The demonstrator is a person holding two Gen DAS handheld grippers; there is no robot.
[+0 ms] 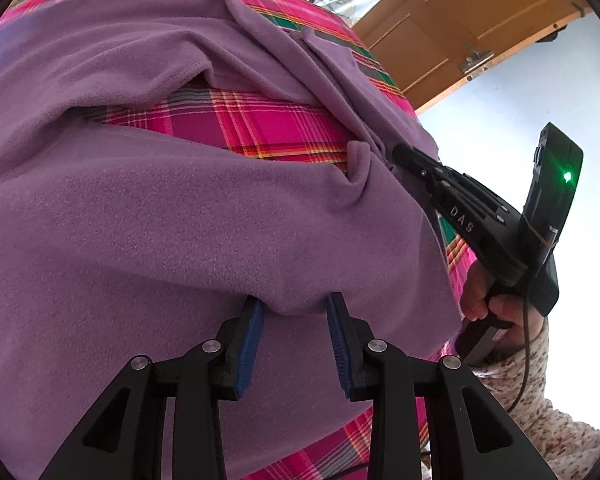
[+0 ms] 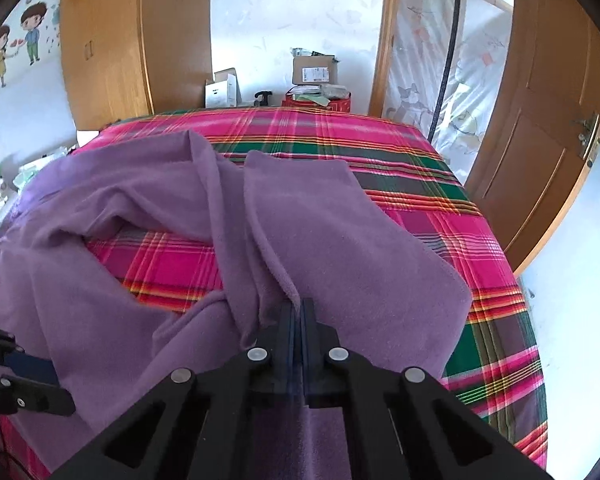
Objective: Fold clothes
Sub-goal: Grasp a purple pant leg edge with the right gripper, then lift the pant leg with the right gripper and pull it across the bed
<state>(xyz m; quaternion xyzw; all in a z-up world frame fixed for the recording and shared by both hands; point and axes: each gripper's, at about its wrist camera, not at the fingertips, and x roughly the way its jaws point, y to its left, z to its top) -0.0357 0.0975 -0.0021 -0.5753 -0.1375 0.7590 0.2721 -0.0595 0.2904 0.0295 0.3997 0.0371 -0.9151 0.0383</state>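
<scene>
garment: purple fleece garment is spread rumpled over the plaid bedspread; it fills most of the left wrist view, centre and left in the right wrist view.
look: matte, soft nap, stitched hem; an open gap shows plaid at frame centre; a loose flap runs to upper centre.
right gripper: jaws are closed tight on a ridge of fleece, bottom centre of its view; cloth is seen pinched between the pads. In the left wrist view it is seen at right, tip buried in a fold.
left gripper: jaws are held partly apart, bottom centre; a bulge of fleece sits between the blue pads, no clamp is seen yet.
step: judged as taking hold of the near edge for a fold.
how to: left jaws should be closed on the edge, both layers caught; both grips should be lifted together, level, so the fold lands straight; sagging middle is a risk.
person: hand on the right handle, patterned sleeve, lower right.
</scene>
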